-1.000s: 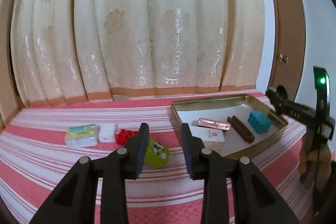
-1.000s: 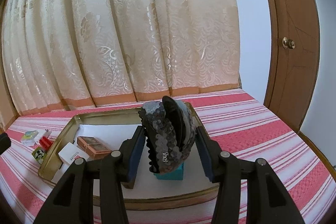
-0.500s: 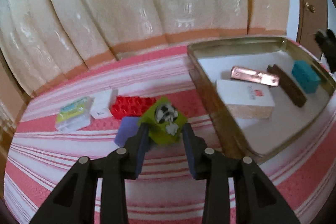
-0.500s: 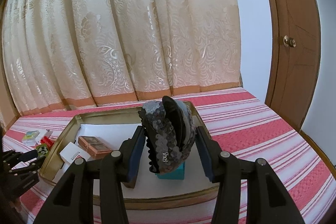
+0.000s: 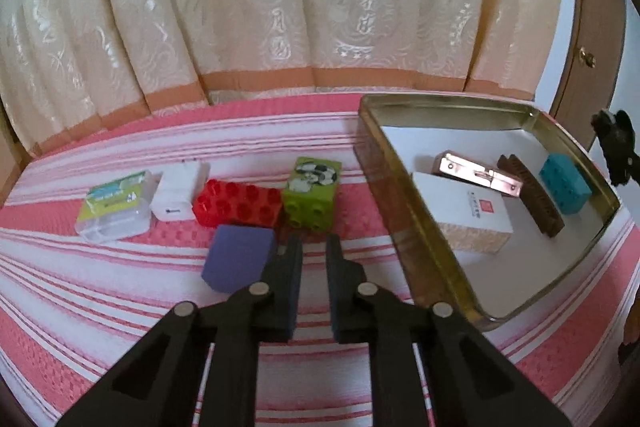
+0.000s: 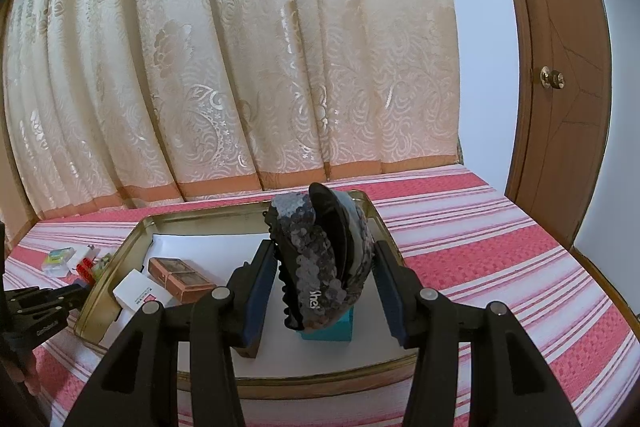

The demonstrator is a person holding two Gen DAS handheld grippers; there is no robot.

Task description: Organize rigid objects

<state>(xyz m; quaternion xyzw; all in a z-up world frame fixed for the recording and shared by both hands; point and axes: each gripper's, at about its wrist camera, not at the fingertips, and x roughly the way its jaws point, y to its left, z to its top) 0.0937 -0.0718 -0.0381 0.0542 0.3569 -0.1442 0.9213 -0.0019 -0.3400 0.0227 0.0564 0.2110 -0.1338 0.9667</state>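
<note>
Left tool (image 5: 310,247): fingers drawn close together with only a narrow gap, nothing between them; tips sit just in front of the green block and beside the purple block, pointing down at the striped cloth
Right tool (image 6: 324,275): clamped on a dark sequined hair claw (image 6: 320,255), held upright above the tray, one pad on each side of it
Surface: a pink and white striped cloth (image 5: 120,291); whether a bed or a bench lies under it I cannot tell
Tray (image 5: 424,251): a gold metal tin with a white floor, on the right in the left wrist view
In the tray: a white box (image 5: 468,215) nearest the left wall, a copper-coloured case (image 5: 476,173) behind it, a brown comb (image 5: 532,197) lying lengthwise to the right, and a teal block (image 5: 564,183) by the right wall
Outside the tray, in a row from left to right: a clear plastic case (image 5: 116,207) with a green label, a white charger (image 5: 180,193) touching it, a red block (image 5: 236,203), a green block (image 5: 312,193) with a picture on its top face
Purple block (image 5: 240,257): in front of the red block, close to the left tool's left finger
Background: a cream patterned curtain (image 6: 240,67) behind the cloth, a wooden door (image 6: 560,79) with a brass knob at the right
</note>
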